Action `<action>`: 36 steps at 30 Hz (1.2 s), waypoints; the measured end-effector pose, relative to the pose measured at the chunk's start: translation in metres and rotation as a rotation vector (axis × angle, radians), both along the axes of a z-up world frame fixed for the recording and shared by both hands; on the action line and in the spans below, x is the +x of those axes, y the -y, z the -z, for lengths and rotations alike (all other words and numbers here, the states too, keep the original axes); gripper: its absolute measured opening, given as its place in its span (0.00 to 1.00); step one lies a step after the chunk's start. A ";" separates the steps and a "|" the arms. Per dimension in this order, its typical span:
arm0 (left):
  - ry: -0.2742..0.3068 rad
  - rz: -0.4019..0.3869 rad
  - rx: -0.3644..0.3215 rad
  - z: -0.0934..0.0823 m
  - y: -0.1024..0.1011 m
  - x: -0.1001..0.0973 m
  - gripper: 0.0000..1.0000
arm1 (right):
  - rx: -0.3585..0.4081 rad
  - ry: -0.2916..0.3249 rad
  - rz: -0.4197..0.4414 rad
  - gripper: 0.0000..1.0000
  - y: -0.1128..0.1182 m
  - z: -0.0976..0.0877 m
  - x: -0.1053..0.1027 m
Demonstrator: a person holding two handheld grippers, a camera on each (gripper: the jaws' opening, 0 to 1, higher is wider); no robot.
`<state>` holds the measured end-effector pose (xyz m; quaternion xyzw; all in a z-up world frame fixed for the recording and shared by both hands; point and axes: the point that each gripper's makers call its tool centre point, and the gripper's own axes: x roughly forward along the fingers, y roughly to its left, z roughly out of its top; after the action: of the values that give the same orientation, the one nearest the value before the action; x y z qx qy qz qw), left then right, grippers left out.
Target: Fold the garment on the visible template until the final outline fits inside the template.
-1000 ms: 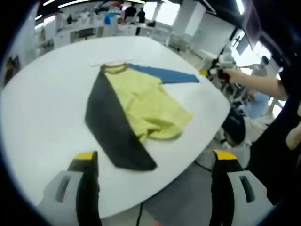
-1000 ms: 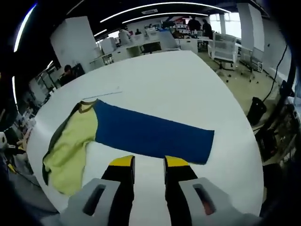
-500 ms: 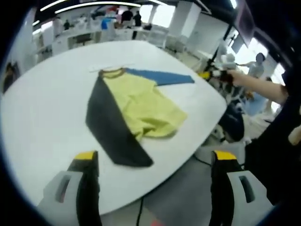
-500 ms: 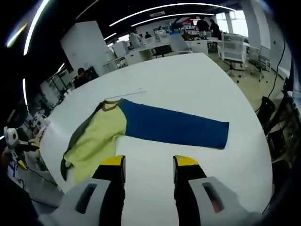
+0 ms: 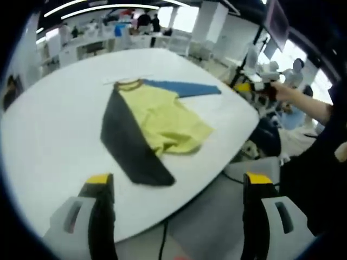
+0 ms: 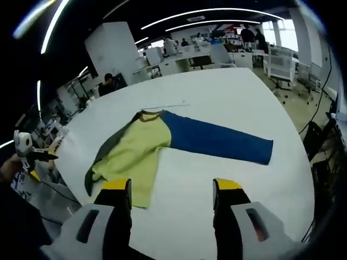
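A garment with a yellow body (image 5: 162, 116), a dark grey sleeve (image 5: 130, 146) and a blue sleeve (image 5: 184, 88) lies flat on the white table (image 5: 49, 124). My left gripper (image 5: 179, 181) hovers open over the table's near edge, short of the grey sleeve's end. In the right gripper view the yellow body (image 6: 133, 154) lies left of centre and the blue sleeve (image 6: 217, 140) stretches right. My right gripper (image 6: 172, 187) is open and holds nothing, above bare table just short of the garment. A thin pale line (image 6: 162, 106) runs by the collar.
The rounded table edge (image 5: 217, 162) drops to grey floor. A hand holds the right gripper (image 5: 255, 85) off the table's far side, and the left gripper (image 6: 27, 150) shows beyond the opposite edge. Desks, chairs and people stand far behind.
My right gripper's jaws have spread from nearly shut to wide open. Both cameras have drawn back a little. The garment lies where it was.
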<state>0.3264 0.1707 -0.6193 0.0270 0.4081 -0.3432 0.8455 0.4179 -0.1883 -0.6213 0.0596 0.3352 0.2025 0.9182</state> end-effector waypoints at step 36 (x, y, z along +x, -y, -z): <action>-0.014 -0.075 -0.004 0.012 -0.024 -0.024 0.94 | 0.034 0.025 -0.218 1.00 -0.067 -0.013 -0.093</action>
<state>0.3020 0.1951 -0.6308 0.0076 0.4142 -0.3124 0.8549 0.3244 -0.1217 -0.6083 0.0361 0.3249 0.3074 0.8937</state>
